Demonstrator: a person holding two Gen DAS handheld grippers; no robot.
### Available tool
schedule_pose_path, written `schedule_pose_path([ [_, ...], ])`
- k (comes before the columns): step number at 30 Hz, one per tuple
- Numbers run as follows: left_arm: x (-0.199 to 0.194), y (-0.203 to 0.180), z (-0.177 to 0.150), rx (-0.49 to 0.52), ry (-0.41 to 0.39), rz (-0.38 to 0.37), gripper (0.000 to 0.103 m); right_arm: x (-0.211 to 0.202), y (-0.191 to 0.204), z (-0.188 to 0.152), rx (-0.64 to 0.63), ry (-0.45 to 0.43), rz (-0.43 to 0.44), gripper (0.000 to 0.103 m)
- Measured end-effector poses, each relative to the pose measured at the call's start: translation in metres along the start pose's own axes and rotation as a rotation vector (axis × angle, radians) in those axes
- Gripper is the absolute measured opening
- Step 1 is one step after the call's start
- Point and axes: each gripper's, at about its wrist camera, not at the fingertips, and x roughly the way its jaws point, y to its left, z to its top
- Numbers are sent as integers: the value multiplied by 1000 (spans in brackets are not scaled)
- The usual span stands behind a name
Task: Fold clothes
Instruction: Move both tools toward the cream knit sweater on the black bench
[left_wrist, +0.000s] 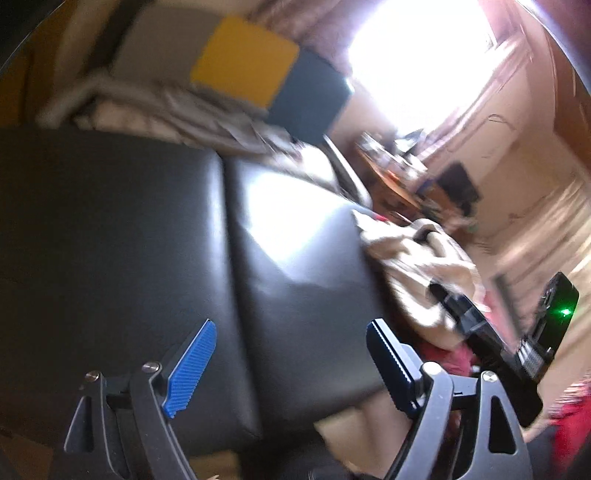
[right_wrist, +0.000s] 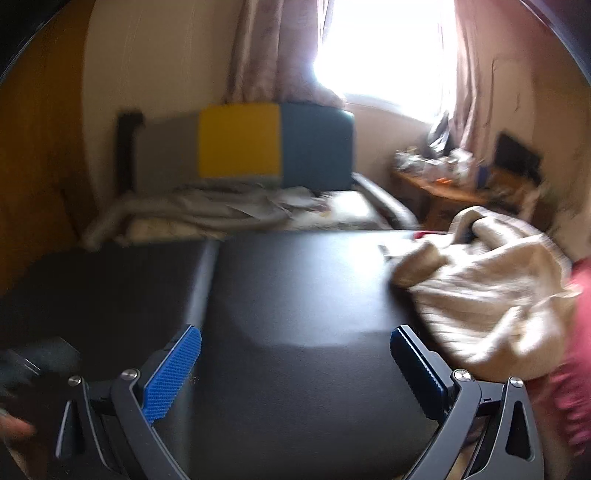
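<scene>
A crumpled beige garment (right_wrist: 484, 291) lies in a heap at the right end of the black padded bench (right_wrist: 295, 295); it also shows in the left wrist view (left_wrist: 417, 266). A red cloth (right_wrist: 576, 354) lies to its right. My right gripper (right_wrist: 295, 365) is open and empty, hovering over the bench just left of the garment. My left gripper (left_wrist: 291, 362) is open and empty over the bench (left_wrist: 147, 240), with the other gripper's black body (left_wrist: 491, 332) to its right near the garment. Both views are blurred.
A bed with rumpled grey bedding (right_wrist: 207, 210) stands behind the bench, with a grey, yellow and teal headboard (right_wrist: 240, 144). A cluttered wooden desk (right_wrist: 454, 184) sits at the back right under a bright curtained window (right_wrist: 380, 51).
</scene>
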Motion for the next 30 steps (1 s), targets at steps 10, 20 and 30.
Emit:
schedule_pose_path([
  [10,19,-11,-10,31,117,-105,86,16,-101,-19,287,107,172,103],
  [20,51,-41,2,271,77,-55,92,-47,-240,111,271,-350,123,103],
  [30,91,-8,82,116,3,183,85,60,-363,219,187,-257,-272,103],
])
